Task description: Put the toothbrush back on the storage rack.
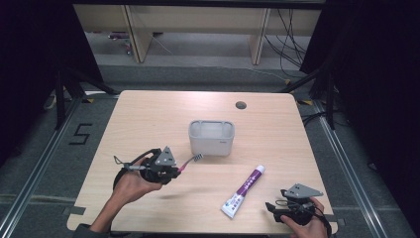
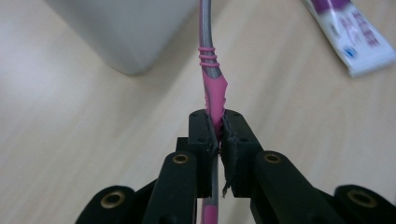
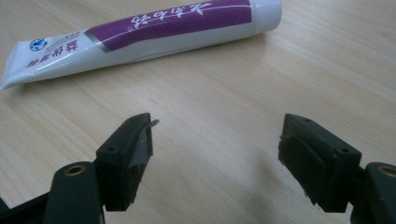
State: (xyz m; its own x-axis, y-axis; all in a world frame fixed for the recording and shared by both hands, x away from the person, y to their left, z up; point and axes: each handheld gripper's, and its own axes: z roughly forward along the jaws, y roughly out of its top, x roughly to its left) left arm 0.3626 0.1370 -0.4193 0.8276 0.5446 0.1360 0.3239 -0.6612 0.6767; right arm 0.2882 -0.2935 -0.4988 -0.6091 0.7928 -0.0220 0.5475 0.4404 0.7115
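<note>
At table centre, grey bin (image 1: 211, 137) empty; left gripper (image 1: 179, 170) clamps toothbrush (image 1: 190, 162); right gripper (image 1: 270, 206) wide.

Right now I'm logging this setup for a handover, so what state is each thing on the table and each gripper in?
Left gripper: jaws shut on the toothbrush.
Toothbrush: pink and grey, clamped by its handle, held above the table, head pointing towards the holder.
Right gripper: jaws open, nothing between them.
Toothpaste tube: lying flat, cap on, untouched.
Holder: grey, upright, looks empty.
</note>
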